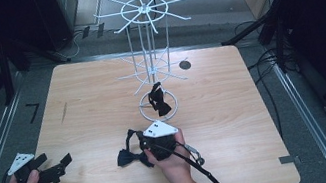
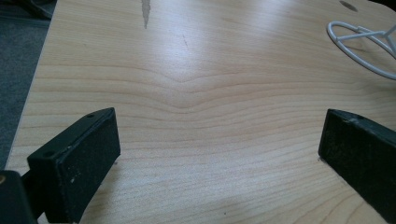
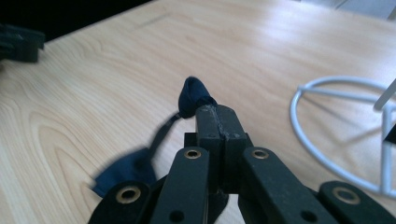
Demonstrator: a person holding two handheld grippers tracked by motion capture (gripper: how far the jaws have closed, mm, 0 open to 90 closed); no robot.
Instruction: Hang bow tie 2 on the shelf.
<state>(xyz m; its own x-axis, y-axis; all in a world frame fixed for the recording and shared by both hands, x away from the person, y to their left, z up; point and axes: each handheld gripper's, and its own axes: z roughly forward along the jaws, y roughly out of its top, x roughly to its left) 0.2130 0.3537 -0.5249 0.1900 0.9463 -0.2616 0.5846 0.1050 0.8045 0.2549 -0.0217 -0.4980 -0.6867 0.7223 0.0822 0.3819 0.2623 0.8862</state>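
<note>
My right gripper is near the table's front middle, and its jaws are shut on a dark bow tie. In the right gripper view the closed fingertips pinch a fold of the bow tie, while a wing of it hangs down to the left just above the wood. A second black bow tie hangs low on the white wire rack, just above its base ring. My left gripper is at the front left corner, open, with bare wood between its pads.
The rack's round base ring stands at mid-table, close behind my right gripper, and it appears at the right edge of the left gripper view. A small dark hole marks the table's back. The right gripper's cable trails off the front edge.
</note>
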